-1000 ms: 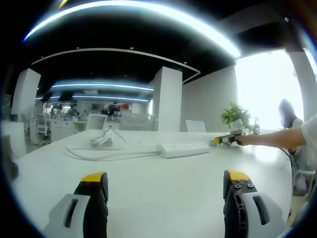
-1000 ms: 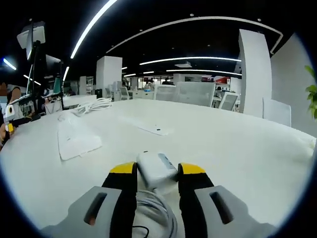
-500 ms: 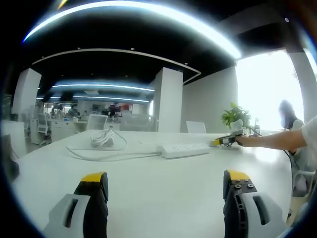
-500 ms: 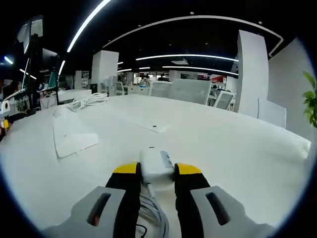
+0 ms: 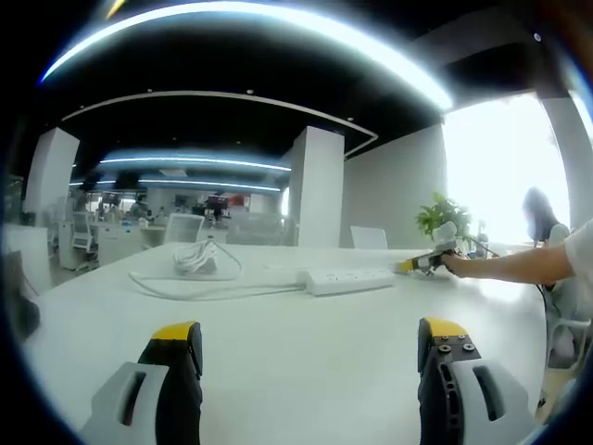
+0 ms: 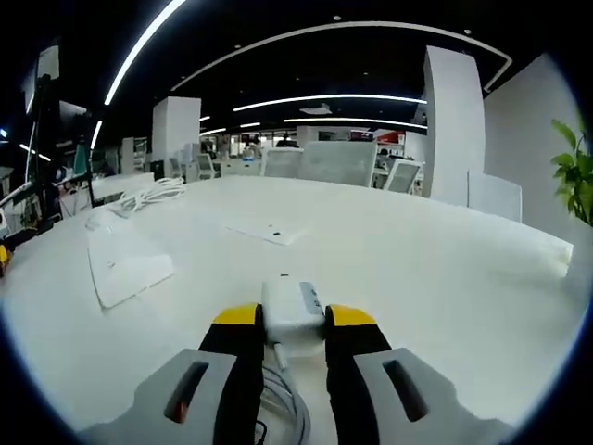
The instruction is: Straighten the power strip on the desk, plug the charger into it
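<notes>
Both grippers are working: your right gripper (image 6: pixel 283 320) is clamping the white charger (image 6: pixel 292 308); your left gripper (image 5: pixel 310 348) is gaping wide, power strip (image 5: pixel 349 279) lying well ahead mid-desk (image 5: pixel 306 371).

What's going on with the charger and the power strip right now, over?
Right gripper shut on the charger, above the desk. Left gripper open, holding nothing. Power strip ahead, sockets free. Nothing in the way.

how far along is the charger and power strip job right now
Done: nothing is plugged in yet; whether the white power strip on the white desk is already straightened is hard to judge. In hand: the right gripper is clamped on the white charger brick, its white cable trailing back. The left gripper is open, holding nothing. Left: carrying the charger to the strip and plugging it in.
</notes>
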Available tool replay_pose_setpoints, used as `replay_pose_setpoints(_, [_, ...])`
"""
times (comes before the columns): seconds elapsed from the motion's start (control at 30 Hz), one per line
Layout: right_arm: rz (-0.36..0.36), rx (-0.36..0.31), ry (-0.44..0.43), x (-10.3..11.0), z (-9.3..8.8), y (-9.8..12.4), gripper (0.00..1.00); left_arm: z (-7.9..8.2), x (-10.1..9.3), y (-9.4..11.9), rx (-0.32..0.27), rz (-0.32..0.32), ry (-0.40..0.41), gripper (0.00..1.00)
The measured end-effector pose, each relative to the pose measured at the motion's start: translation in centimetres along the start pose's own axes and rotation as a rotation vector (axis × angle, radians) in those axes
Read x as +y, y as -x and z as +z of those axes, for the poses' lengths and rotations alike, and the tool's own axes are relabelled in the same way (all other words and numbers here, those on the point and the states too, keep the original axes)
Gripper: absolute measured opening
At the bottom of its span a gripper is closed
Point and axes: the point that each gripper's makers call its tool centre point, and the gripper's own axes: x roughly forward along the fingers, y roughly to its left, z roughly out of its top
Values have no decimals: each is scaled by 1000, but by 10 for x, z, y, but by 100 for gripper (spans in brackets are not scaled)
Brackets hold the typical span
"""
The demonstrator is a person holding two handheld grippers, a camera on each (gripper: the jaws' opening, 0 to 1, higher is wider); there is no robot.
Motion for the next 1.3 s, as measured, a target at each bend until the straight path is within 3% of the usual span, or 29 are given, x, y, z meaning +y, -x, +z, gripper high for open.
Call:
replay_pose_setpoints(0.23, [-9, 0, 34, 6, 1, 10, 23, 2, 0, 0, -6, 0, -1, 99])
replay_pose_setpoints(0.87, [35, -14, 221, 44, 35, 45, 23, -1, -4, 5, -3, -15, 5, 99])
replay_pose_setpoints(1.3, [56, 9, 364, 67, 53, 56, 23, -2, -7, 6, 2, -21, 8, 99])
